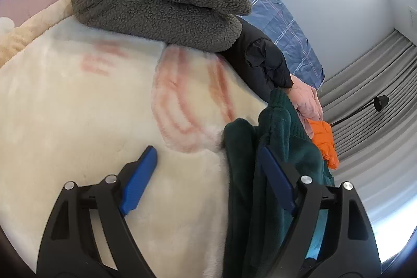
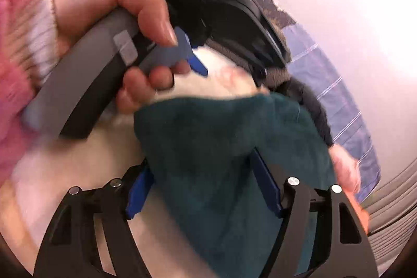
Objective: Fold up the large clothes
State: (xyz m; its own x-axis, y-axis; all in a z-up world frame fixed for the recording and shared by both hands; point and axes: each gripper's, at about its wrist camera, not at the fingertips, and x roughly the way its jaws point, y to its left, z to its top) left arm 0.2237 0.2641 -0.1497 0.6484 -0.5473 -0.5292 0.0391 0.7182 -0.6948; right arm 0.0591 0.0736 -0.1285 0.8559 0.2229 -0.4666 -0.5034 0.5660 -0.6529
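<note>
Above green garment [image 2: 208, 147], right gripper [image 2: 206, 189] angled down, open

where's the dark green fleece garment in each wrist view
Left wrist view: the dark green fleece garment fills the lower right, draped behind the right blue finger pad.
Right wrist view: it fills the centre and bottom, between the right gripper's open fingers.
Shared landmark: the cream plush blanket with pink stripes under it.

Dark green garment [image 1: 276, 147], cream blanket [image 1: 78, 108]
</note>
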